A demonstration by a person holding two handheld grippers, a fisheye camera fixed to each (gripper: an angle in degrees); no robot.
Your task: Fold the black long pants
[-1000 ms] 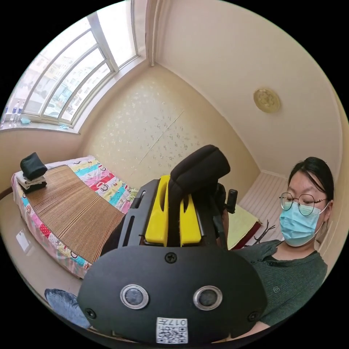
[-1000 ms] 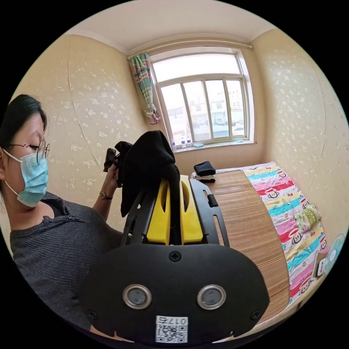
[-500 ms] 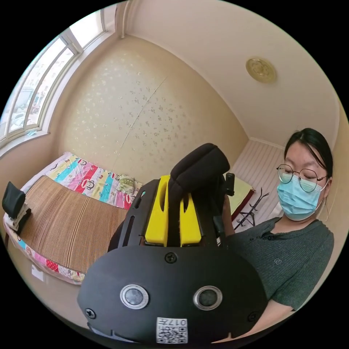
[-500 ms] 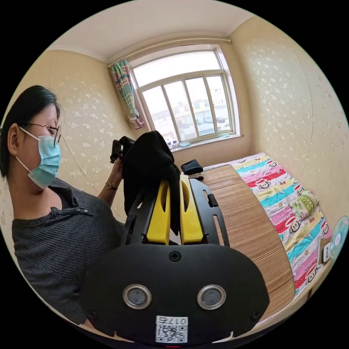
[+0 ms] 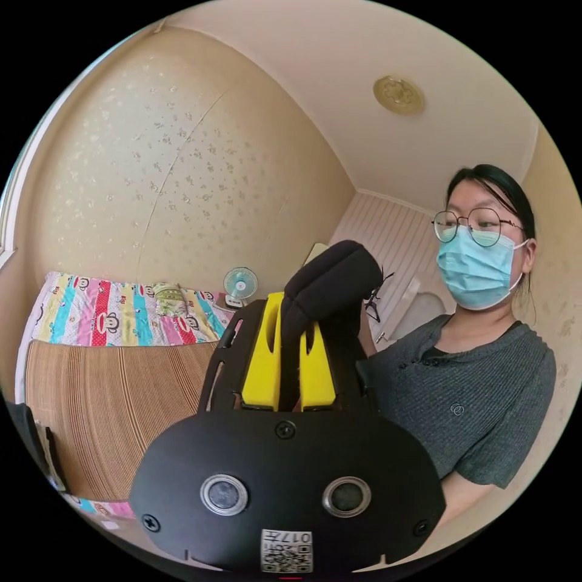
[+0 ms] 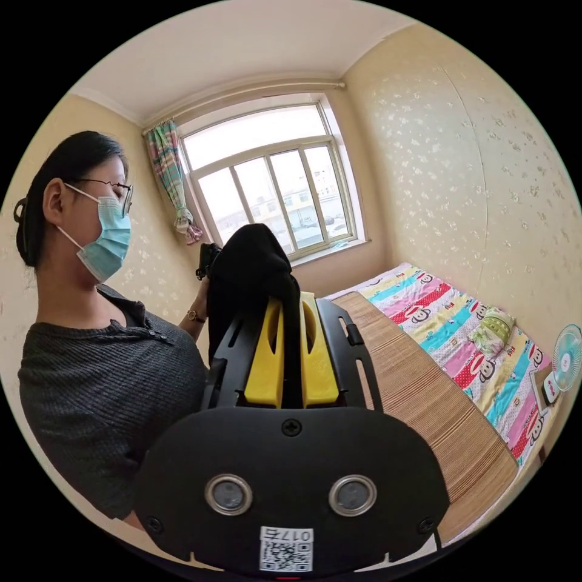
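Note:
The black long pants [image 5: 330, 282] are held up in the air, off the bed. In the left gripper view my left gripper [image 5: 290, 303] is shut on a thick rolled edge of them, the cloth bulging above its yellow jaws. In the right gripper view my right gripper [image 6: 291, 303] is shut on another part of the black pants [image 6: 248, 267], which drape over the jaws to the left. The other gripper [image 6: 205, 262] shows behind that cloth, in the person's hand. How the rest of the pants hang is hidden below both views.
A bed with a brown bamboo mat [image 6: 418, 394] and a striped cartoon sheet [image 6: 473, 339] lies alongside. A small fan [image 6: 567, 357] stands at its far end. A folded clothes stack [image 5: 30, 433] sits at the mat's edge. The person [image 5: 473, 376] stands close behind the grippers.
Both cameras have swung round, so the room has slid across each view; the window has left the left gripper view. Both grippers stay shut on the pants.

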